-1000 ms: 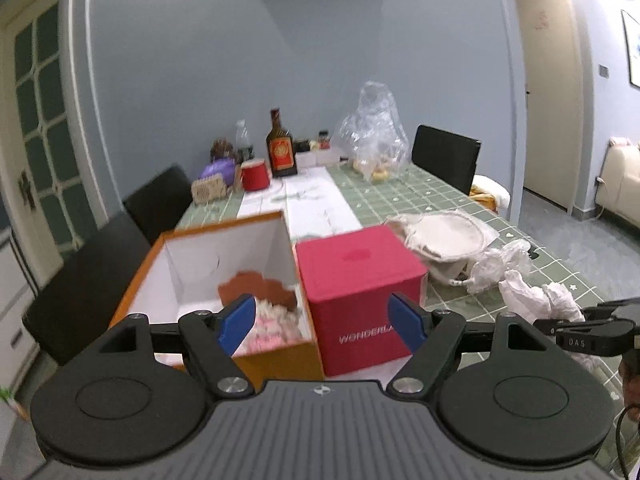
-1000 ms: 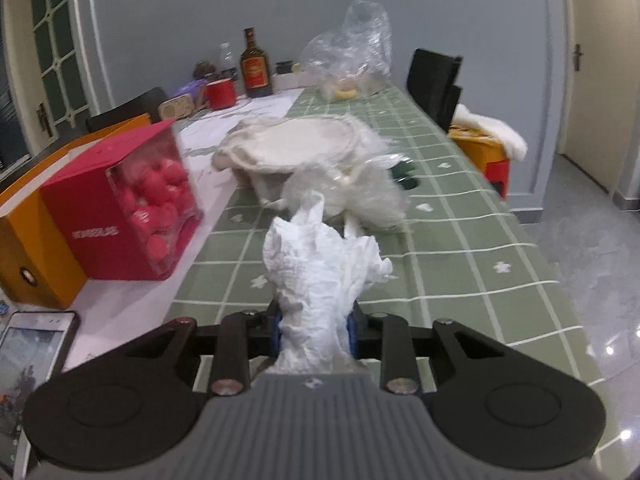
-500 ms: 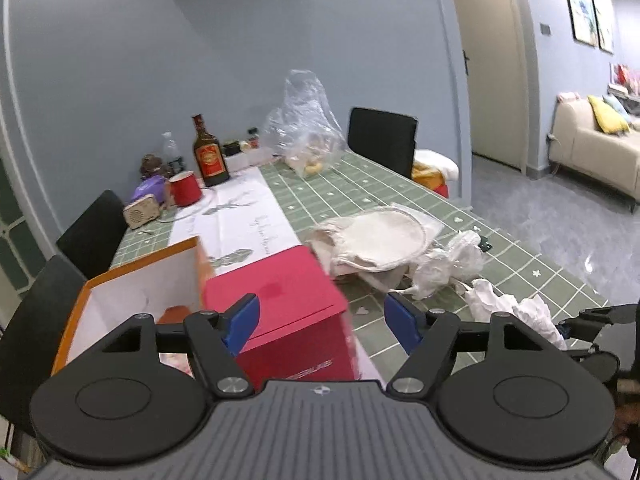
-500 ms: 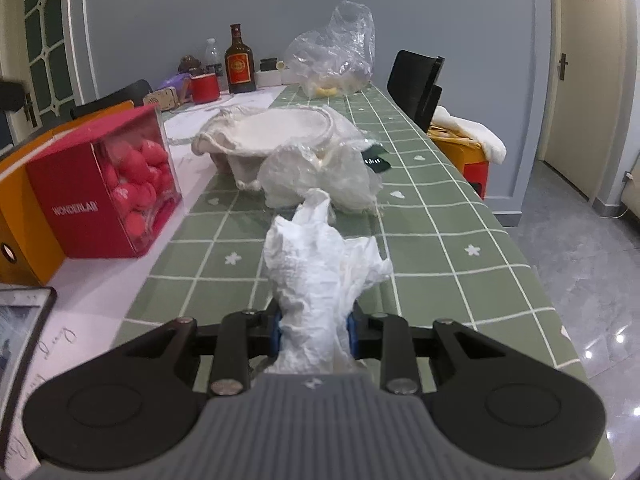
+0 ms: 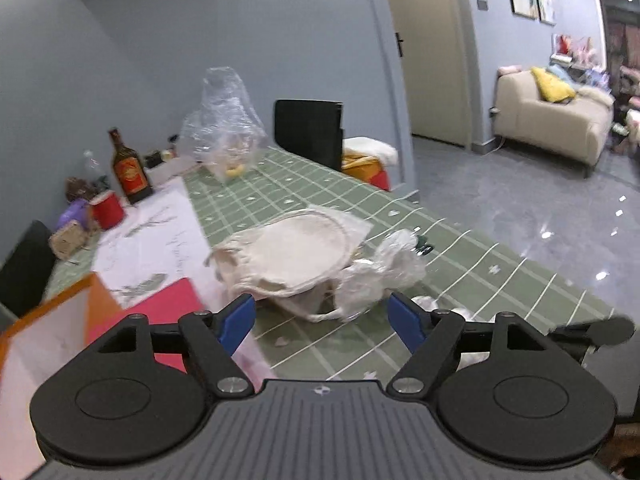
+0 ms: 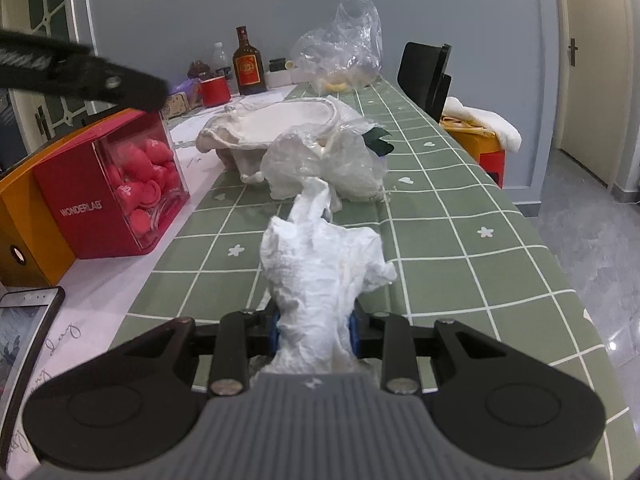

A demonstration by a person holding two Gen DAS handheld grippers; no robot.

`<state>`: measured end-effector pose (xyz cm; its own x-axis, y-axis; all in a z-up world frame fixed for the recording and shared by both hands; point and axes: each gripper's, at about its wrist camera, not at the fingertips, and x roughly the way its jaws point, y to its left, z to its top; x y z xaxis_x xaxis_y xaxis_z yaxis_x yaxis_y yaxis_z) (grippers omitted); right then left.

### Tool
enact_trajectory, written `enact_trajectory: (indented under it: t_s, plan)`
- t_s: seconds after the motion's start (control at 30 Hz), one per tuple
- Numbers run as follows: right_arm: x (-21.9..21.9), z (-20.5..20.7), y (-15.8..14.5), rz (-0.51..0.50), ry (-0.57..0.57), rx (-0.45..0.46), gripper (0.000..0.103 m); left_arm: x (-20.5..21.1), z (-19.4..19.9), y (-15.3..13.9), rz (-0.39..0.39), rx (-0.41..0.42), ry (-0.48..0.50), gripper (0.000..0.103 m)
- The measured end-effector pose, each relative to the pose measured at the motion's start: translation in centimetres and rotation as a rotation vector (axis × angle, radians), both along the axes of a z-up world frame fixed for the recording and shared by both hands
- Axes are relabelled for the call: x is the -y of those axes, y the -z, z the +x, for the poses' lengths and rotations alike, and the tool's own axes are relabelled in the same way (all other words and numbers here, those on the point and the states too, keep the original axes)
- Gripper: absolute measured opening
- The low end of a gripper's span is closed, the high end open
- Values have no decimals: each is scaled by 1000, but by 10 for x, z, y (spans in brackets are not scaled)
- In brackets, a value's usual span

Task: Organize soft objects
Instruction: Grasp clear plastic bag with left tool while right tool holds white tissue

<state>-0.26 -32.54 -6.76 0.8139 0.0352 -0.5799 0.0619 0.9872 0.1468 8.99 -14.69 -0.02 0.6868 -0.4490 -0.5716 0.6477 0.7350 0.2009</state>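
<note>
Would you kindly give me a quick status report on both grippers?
Right gripper shut on white tissue wad. Left gripper empty, jaws opening, facing cream cloth bag. Crumpled clear plastic lies ahead.

A white crumpled tissue (image 6: 320, 268), a red box (image 6: 108, 184) and an orange box (image 6: 28, 236) sit on the green, white-gridded tablecloth (image 6: 452, 216).

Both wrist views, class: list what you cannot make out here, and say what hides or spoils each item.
- Orange box: its contents, left wrist view; cut off by the edge, motion-blurred.
- Phone: its left part, right wrist view; cut off by the edge.
- Crumpled tissue: its lower end, right wrist view; hidden by the right gripper, whose jaws pinch it.
- Bottle: label text, right wrist view; too small.
- Clear bag: contents, left wrist view; blurred by crinkled plastic.
</note>
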Motion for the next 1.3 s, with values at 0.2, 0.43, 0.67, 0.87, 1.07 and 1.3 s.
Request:
enact_trajectory:
  t_s: [0.2,0.43,0.67,0.87,1.07,1.3]
  plan:
    - [-2,-2,4,-17,-3,25,31,10,37,16,-50,-150,-29,91]
    - [4,-4,6,17,-17,42,35,16,55,37,-105,-147,-21,91]
    - [4,-4,7,13,-34,48,37,32,49,47,-27,51,95,91]
    - [10,-4,8,62,-25,56,36,44,49,62,68,59,234,91]
    - [10,-5,8,66,-30,59,36,61,49,81,173,165,198,91]
    - [10,-6,9,80,-47,64,36,63,48,82,168,210,234,80]
